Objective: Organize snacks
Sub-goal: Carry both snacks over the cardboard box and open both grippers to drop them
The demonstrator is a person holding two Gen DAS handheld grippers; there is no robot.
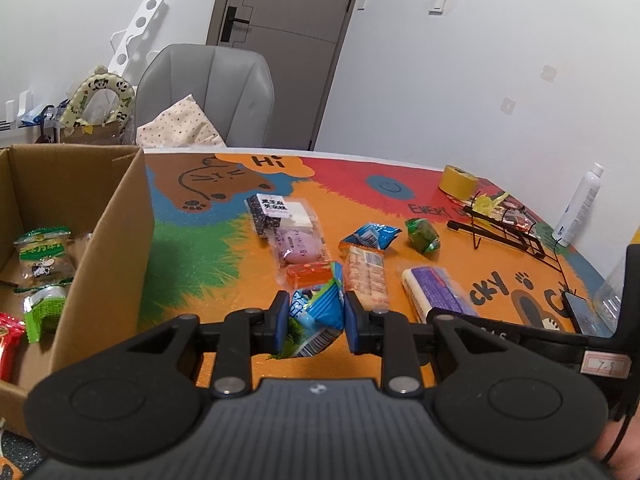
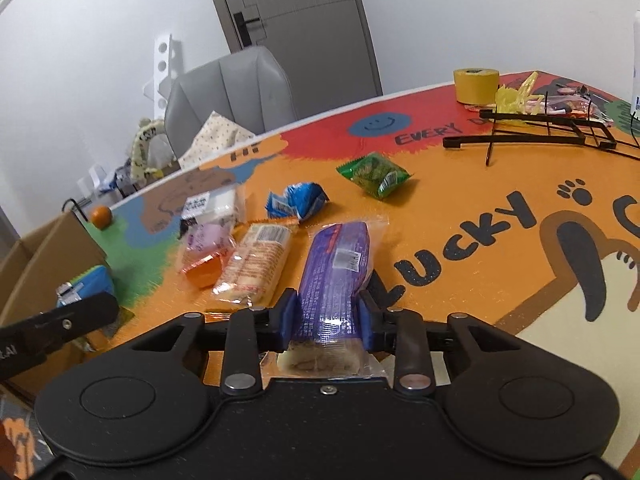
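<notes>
My left gripper [image 1: 316, 320] is shut on a blue and green snack packet [image 1: 316, 312], held just above the table beside the cardboard box [image 1: 108, 240]. The box holds several snacks, among them a green packet [image 1: 44, 258]. My right gripper [image 2: 328, 316] is shut on a long purple-wrapped roll cake [image 2: 336, 272], near the table's front. The cake also shows in the left wrist view [image 1: 436, 292]. Loose snacks lie on the colourful mat: a cracker pack [image 1: 366, 276], an orange jelly cup [image 1: 310, 272], a pink bun pack [image 1: 296, 240], a blue packet [image 1: 370, 236], a green packet [image 1: 422, 234].
A black wire rack [image 1: 508, 228] lies on the right of the table, with a yellow tape roll [image 1: 458, 180] and a white spray bottle [image 1: 578, 208] near it. A phone [image 1: 582, 312] lies at the right edge. A grey chair [image 1: 208, 92] stands behind the table.
</notes>
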